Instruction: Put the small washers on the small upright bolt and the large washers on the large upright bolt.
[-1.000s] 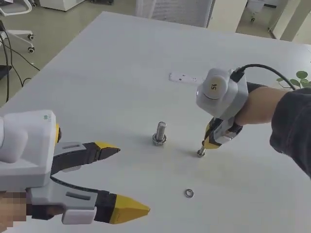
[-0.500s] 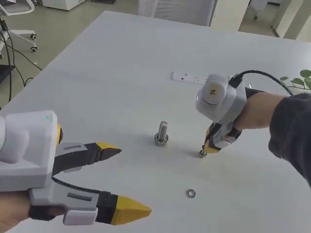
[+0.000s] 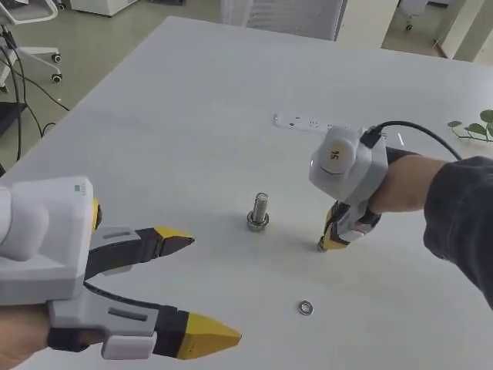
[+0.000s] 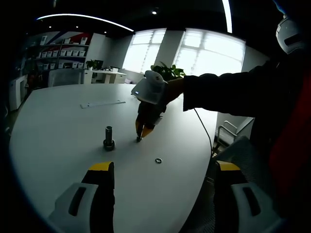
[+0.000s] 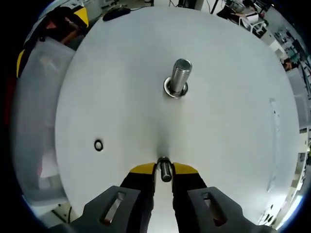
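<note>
Two bolts stand on the table (image 3: 154, 116): the large bolt (image 3: 259, 210) near the middle and the small bolt (image 5: 165, 170) near it. The right gripper view shows the right gripper (image 3: 330, 242) closed on the small bolt; in the head view its tips cover that contact. One washer (image 3: 306, 308) lies apart, toward the near edge. The left gripper (image 3: 196, 287) gapes wide, empty, over bare table.

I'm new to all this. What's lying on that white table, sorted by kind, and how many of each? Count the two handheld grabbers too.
Bolts: 2, the large bolt and the small bolt
Loose washers: 1, the washer
Strips: 1, the white strip
Grippers: 2, the left gripper and the right gripper
Total: 6
</note>
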